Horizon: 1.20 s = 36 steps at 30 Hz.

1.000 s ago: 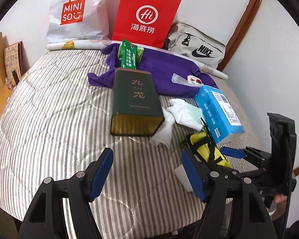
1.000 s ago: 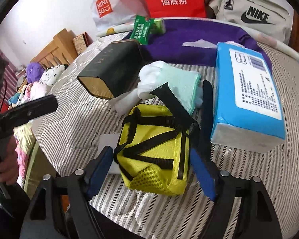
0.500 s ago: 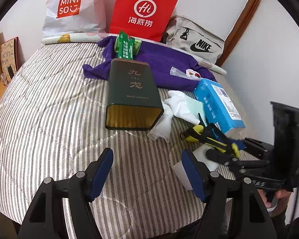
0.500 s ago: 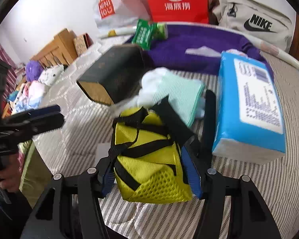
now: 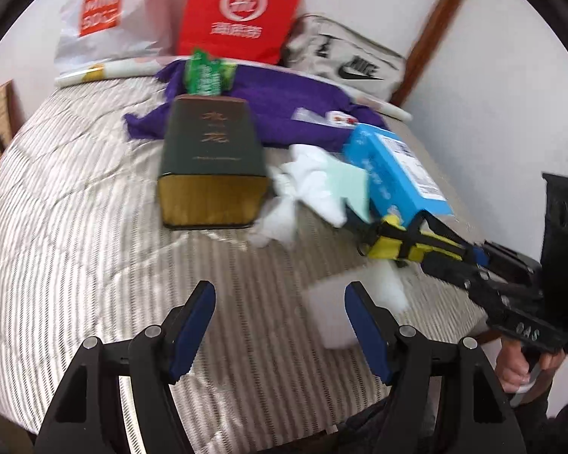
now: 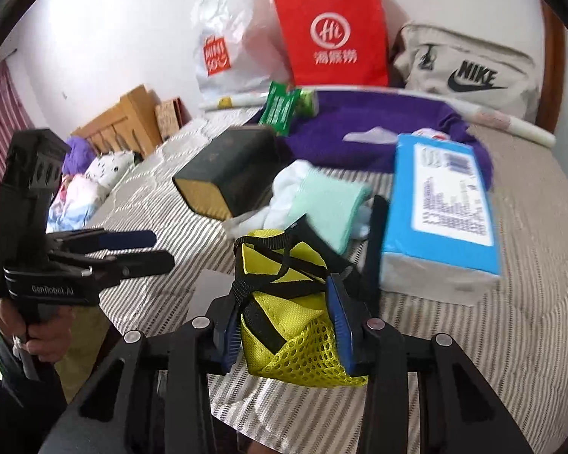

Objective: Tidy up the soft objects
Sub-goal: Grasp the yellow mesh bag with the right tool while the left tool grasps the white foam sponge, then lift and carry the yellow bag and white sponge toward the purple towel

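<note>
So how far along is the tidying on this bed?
Nothing looks sorted yet. In hand: the right gripper is shut on the yellow mesh pouch, lifting it. The left gripper is open, holding nothing. Left: the white and mint cloths, purple towel and blue tissue pack lie loose beside the dark green box.

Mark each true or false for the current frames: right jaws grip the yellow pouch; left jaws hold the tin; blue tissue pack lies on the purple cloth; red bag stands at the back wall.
1. The right gripper is shut on the yellow pouch. True.
2. The left gripper holds the dark tin. False: its jaws are open and empty, short of the tin.
3. The blue tissue pack lies wholly on the purple cloth. False: mostly on the striped bedcover.
4. The red bag stands at the back wall. True.
</note>
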Tool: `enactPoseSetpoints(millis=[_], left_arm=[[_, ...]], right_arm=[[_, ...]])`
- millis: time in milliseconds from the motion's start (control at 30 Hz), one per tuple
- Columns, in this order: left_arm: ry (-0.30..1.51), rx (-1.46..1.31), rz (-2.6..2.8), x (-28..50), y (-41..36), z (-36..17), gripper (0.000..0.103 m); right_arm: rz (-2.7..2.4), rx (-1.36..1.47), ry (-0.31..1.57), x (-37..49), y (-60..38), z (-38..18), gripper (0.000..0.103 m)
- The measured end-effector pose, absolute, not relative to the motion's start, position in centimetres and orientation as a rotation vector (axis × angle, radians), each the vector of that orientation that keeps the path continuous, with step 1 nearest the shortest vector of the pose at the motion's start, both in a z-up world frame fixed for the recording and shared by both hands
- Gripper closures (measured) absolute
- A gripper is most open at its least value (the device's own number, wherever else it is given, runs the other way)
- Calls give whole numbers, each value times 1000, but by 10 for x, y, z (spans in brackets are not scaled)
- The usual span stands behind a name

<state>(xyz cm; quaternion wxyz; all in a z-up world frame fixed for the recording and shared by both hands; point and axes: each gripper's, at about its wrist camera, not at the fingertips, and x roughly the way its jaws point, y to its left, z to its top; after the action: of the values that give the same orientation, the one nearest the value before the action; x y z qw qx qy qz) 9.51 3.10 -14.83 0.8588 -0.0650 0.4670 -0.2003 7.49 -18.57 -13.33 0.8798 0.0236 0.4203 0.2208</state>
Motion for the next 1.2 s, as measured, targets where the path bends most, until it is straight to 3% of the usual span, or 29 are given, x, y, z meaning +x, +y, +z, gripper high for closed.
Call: enactPoseSetpoints(millis=[533,633,867,1100,1200], left_arm=[[932,182,-630,90,-38,-170,32],[923,176,-652,93,-41,-174,25],[916,168,-723,95,-51,-174,25],[919,282,-778,86,-77,-180,24],[901,305,-773,82,-81,-182,29]], right_arm=[[344,86,901,45,-248,-144,63],[316,114,936,49,-260,-159,62],[309,107,971,61,-264,-177,61],[286,43,947,66,-253,-182,53],[277,43,932,64,-254,-181,58]])
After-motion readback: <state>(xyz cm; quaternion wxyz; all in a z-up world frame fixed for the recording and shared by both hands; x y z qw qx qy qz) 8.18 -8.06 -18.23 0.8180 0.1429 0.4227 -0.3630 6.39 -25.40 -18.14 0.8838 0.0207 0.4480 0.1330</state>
